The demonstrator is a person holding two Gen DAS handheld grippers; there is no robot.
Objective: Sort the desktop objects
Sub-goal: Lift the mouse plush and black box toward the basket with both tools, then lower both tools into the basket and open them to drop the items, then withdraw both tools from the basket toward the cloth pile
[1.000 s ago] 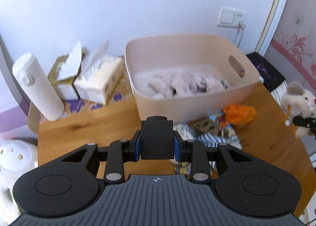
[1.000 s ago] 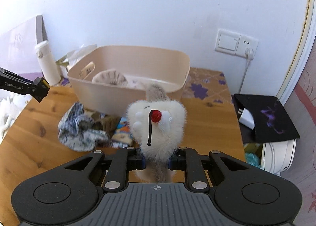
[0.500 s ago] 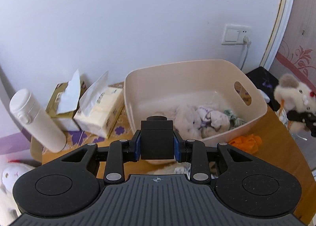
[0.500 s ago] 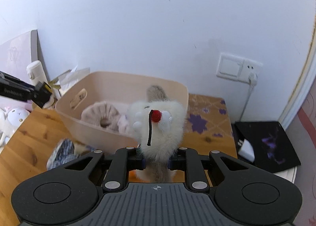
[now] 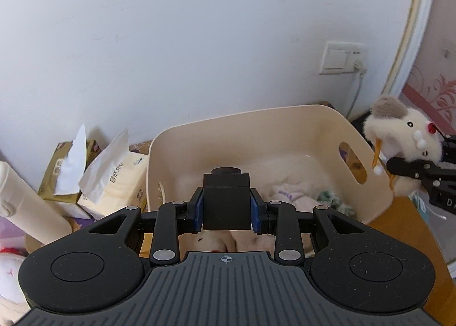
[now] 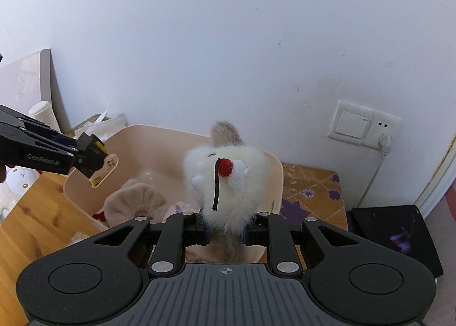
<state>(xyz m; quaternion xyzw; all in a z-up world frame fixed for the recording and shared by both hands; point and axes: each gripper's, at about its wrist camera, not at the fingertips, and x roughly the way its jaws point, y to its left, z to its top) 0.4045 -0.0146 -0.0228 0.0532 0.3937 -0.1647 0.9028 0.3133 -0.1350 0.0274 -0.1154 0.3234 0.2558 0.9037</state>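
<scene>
Right claw (image 6: pixel 225 233) clamps plush mouse (image 6: pixel 225 183) upright, nose forward | left claw (image 5: pixel 226 206) grips black block (image 5: pixel 226 200)

Left tool (image 5: pixel 227 206) and right tool (image 6: pixel 225 230) are both clamped, angled downward.

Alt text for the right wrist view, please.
The right tongs grip a white plush with a red nose, held over a beige bin that holds soft toys. At left, the left tongs carry a black block above the bin's rim; a white wall is behind.
</scene>
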